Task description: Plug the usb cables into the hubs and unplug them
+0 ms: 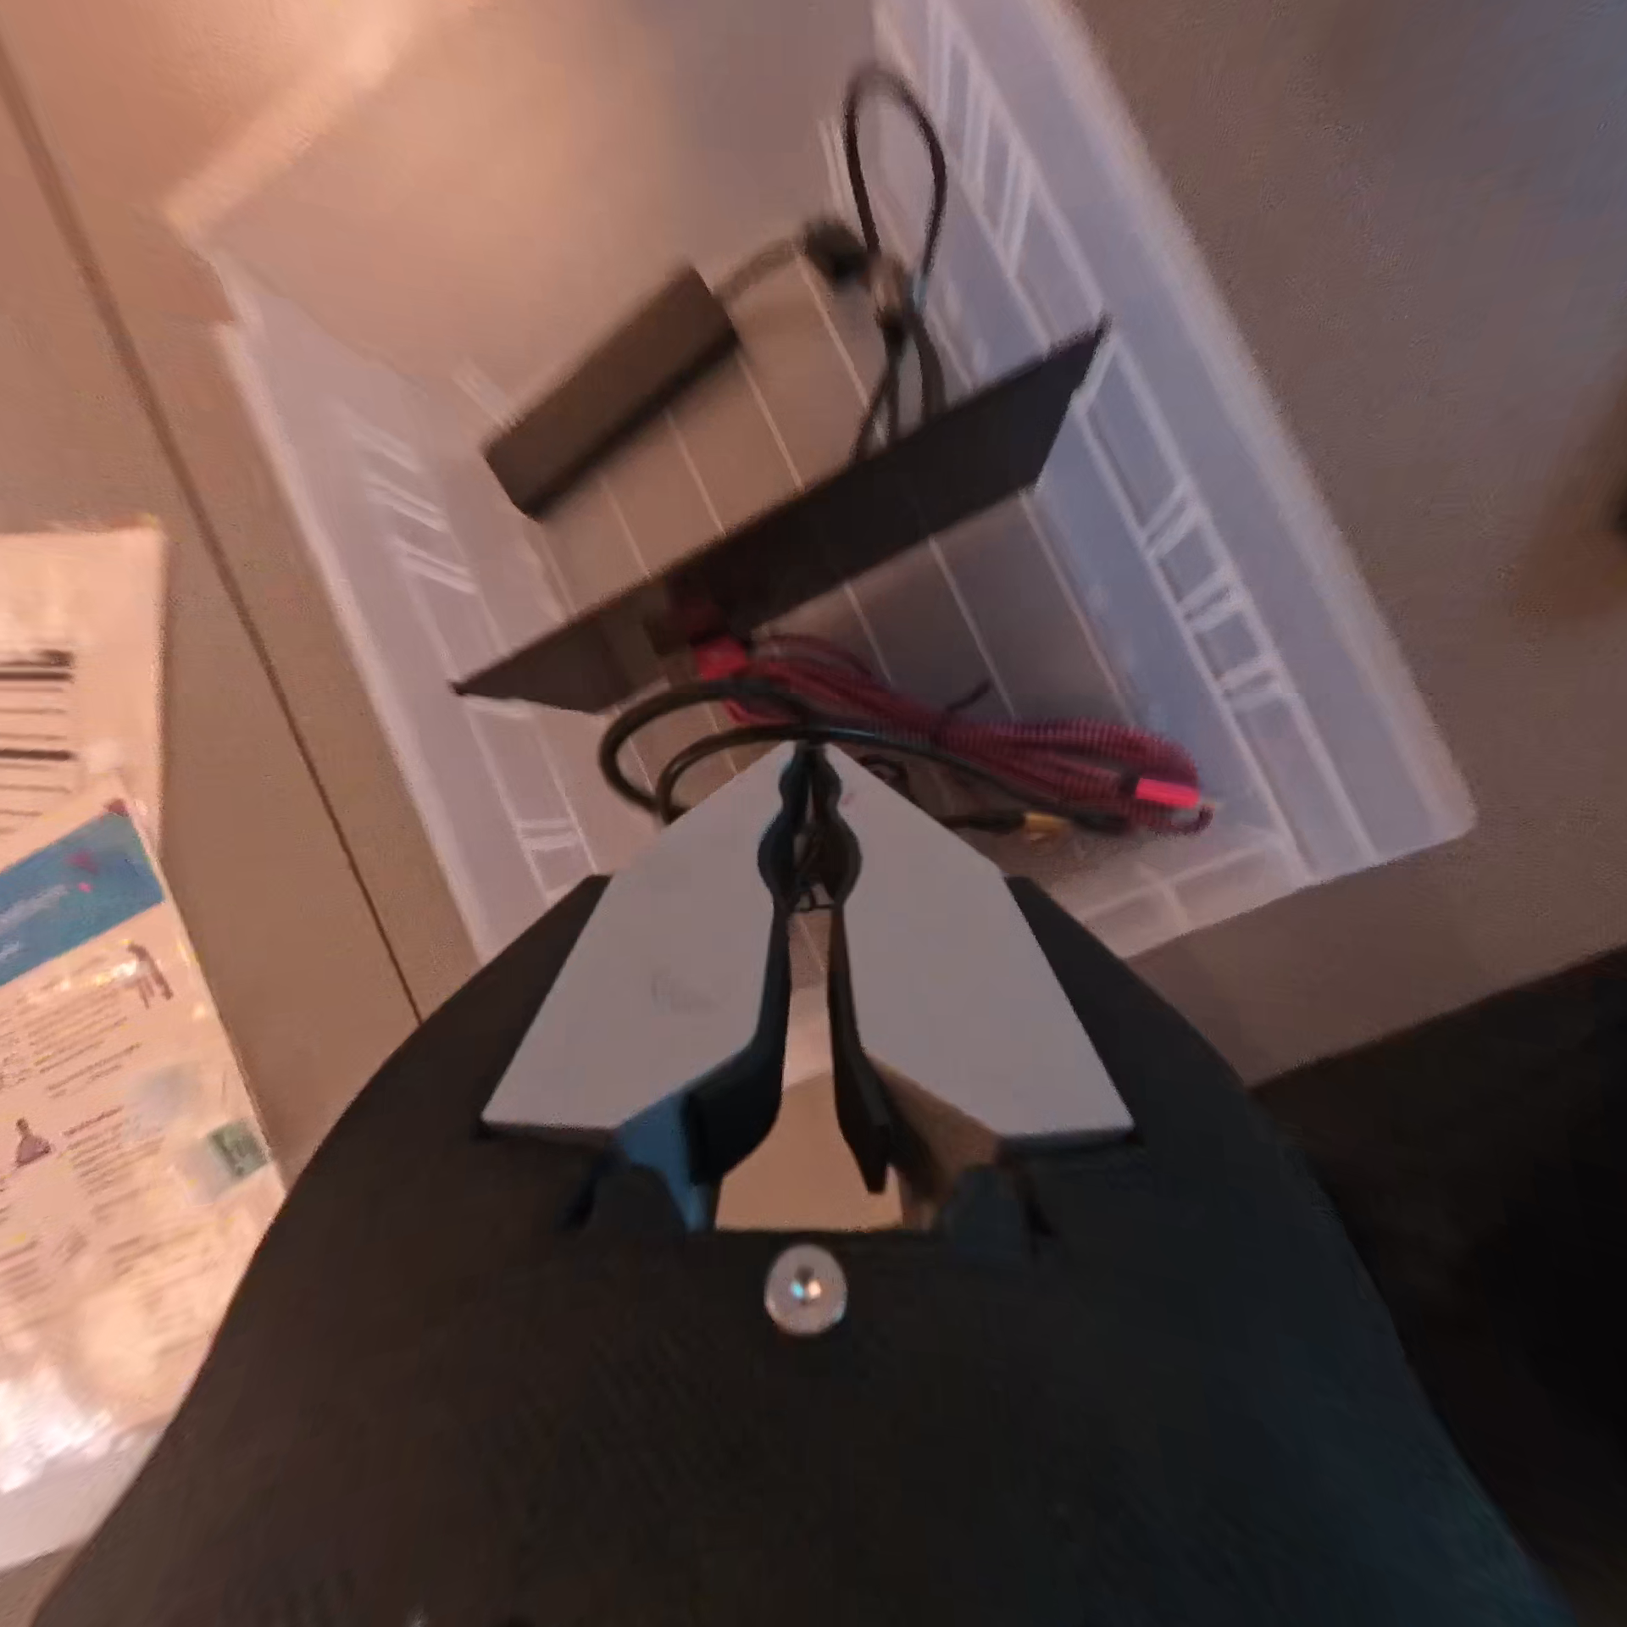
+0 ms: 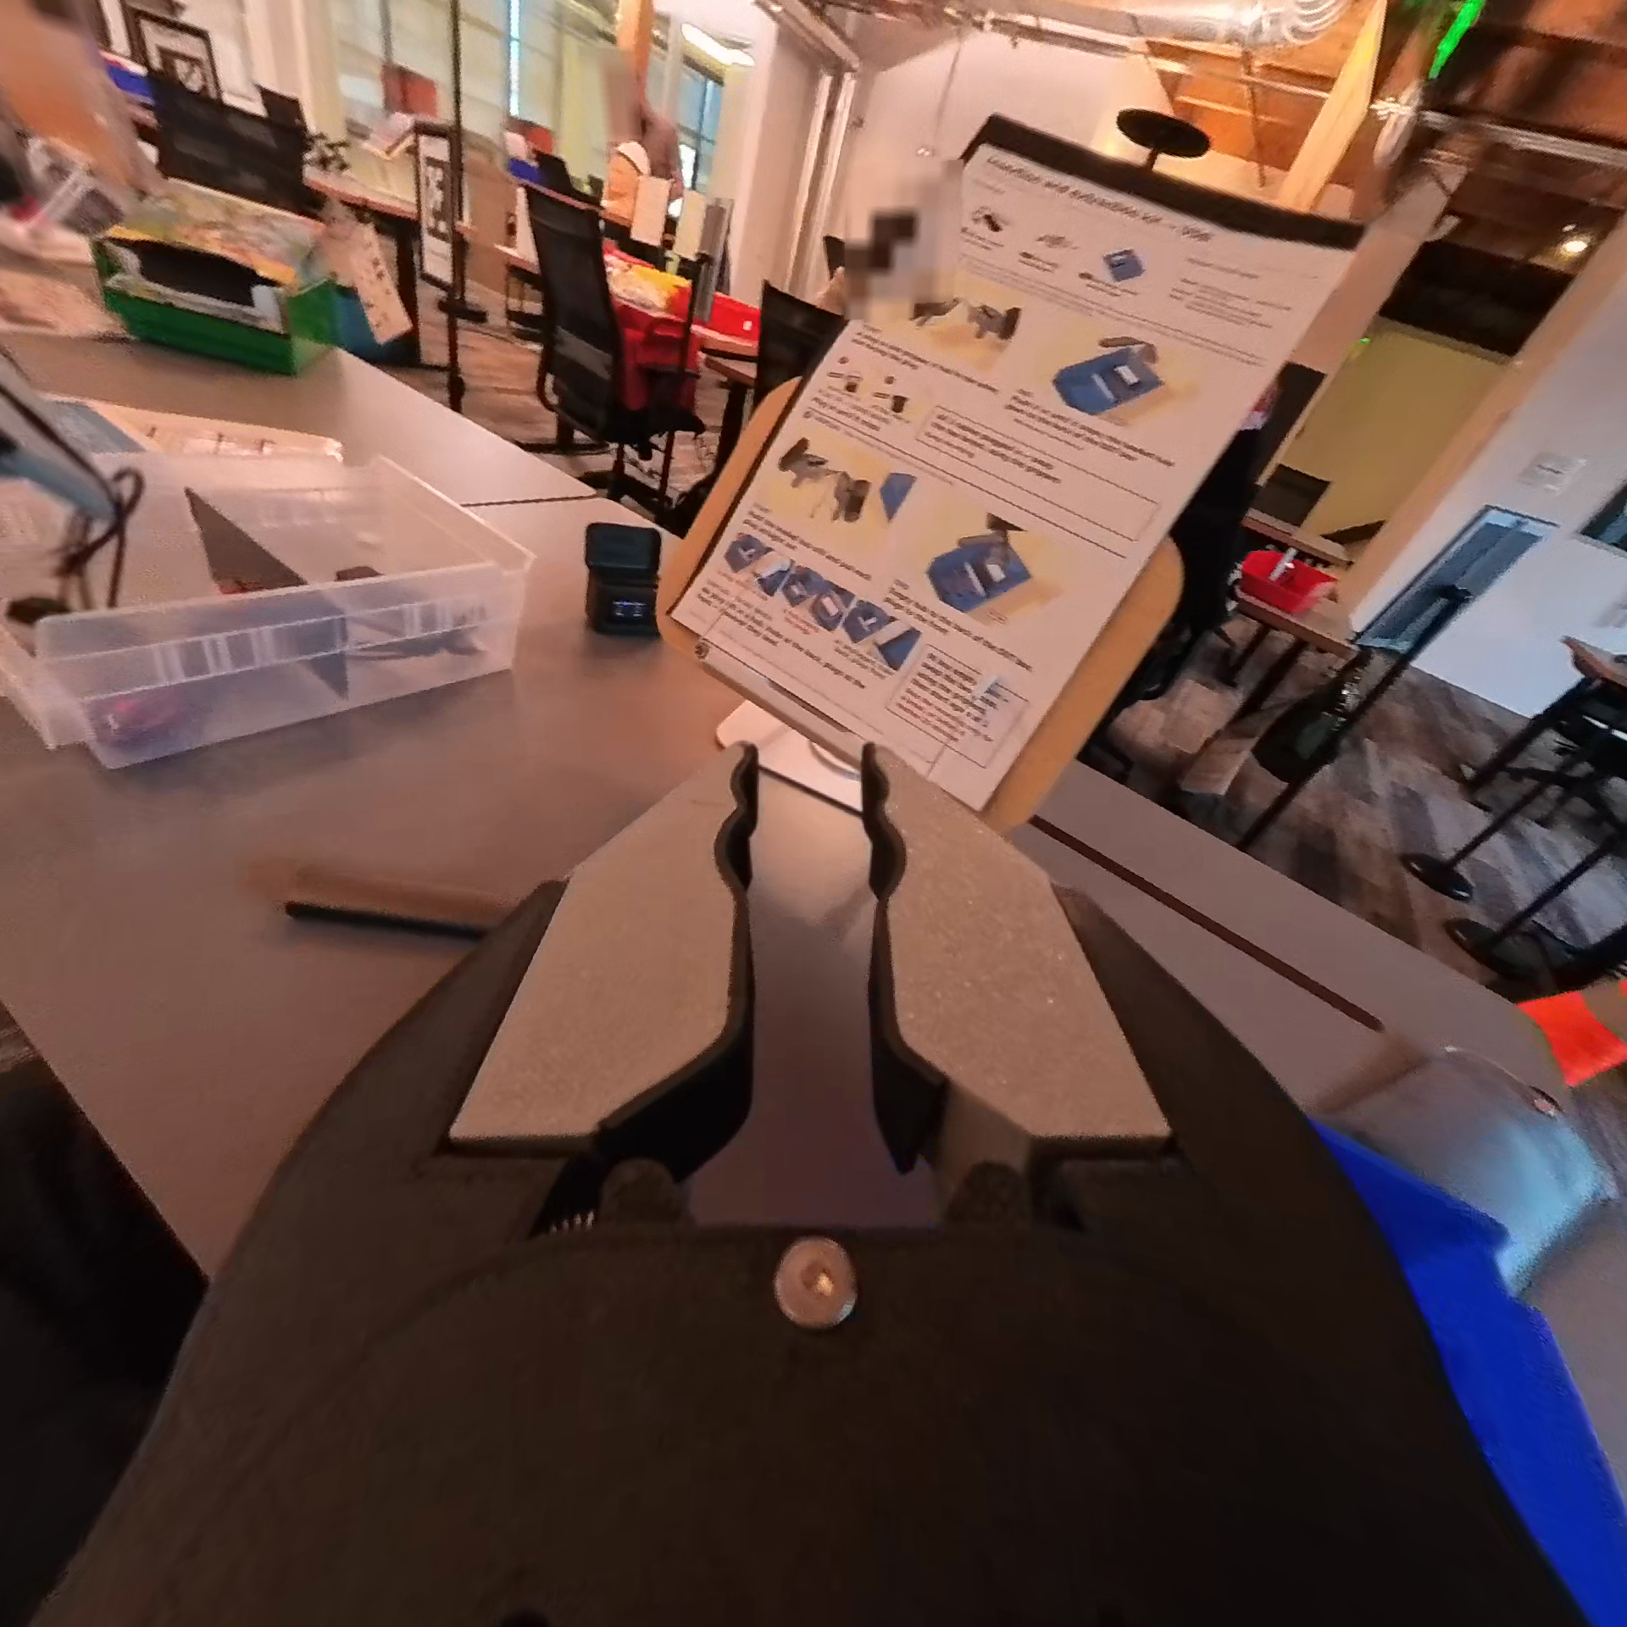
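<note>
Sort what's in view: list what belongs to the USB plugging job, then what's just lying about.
Job:
clear bin
dark hub
red braided cable
black cable, in the left gripper
right gripper, open

Lying about:
instruction sheet
small black device
green box
pen

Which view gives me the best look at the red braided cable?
Left wrist view: the red braided cable lies coiled in the clear bin, seen from above. Right wrist view shows only a faint reddish blur through the bin's wall.
</note>
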`<state>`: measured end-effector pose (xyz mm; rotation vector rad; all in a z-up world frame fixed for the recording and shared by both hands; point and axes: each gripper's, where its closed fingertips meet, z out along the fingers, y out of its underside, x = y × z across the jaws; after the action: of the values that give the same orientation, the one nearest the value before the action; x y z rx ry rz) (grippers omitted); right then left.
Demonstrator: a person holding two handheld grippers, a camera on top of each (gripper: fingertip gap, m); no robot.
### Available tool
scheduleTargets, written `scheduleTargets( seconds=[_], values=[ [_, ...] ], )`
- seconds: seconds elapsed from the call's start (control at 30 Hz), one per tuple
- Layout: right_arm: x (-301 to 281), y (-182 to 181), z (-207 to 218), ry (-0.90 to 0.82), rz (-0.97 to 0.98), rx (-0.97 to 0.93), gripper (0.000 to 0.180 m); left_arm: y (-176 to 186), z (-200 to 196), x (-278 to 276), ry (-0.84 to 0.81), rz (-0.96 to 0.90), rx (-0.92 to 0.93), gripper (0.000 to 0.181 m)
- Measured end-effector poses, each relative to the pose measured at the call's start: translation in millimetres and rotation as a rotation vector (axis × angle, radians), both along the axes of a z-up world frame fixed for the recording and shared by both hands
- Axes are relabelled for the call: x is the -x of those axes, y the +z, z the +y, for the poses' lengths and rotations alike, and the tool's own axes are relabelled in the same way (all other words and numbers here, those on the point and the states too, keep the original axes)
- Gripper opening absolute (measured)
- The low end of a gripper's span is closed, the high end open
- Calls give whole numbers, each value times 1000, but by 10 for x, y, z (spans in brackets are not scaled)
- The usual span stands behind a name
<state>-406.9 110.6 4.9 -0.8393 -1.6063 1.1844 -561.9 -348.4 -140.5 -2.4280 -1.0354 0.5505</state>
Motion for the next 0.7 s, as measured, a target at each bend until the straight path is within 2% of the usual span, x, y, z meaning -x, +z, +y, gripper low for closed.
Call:
scheduleTargets(
  seconds=[0.07,0.1,0.27,0.33,0.43,0.5,0.6,0.67,0.7],
  values=[
    [52,-39,-114,27,-12,-20,20,288,23,27,35,92,-179,0],
    [63,-50,-170,41,-14,-30,20,355,2,2,59,78,-249,0],
    [37,-68,-352,80,-4,-87,20,624,-113,-60,88,149,-335,0],
    [28,-64,-341,65,2,-104,19,647,-38,-120,56,91,-405,0],
    [15,-70,-329,63,0,-95,19,392,13,-155,88,-102,-446,0],
    [18,-94,-300,50,-10,-96,19,171,19,-81,139,-167,-441,36],
    [9,-121,-262,28,-17,-111,19,-87,105,48,195,-220,-504,50],
    [-4,-123,-232,14,-15,-117,19,-264,181,91,215,-277,-533,54],
    [-12,-122,-218,10,-14,-117,19,-349,223,99,211,-303,-536,49]
  ],
)
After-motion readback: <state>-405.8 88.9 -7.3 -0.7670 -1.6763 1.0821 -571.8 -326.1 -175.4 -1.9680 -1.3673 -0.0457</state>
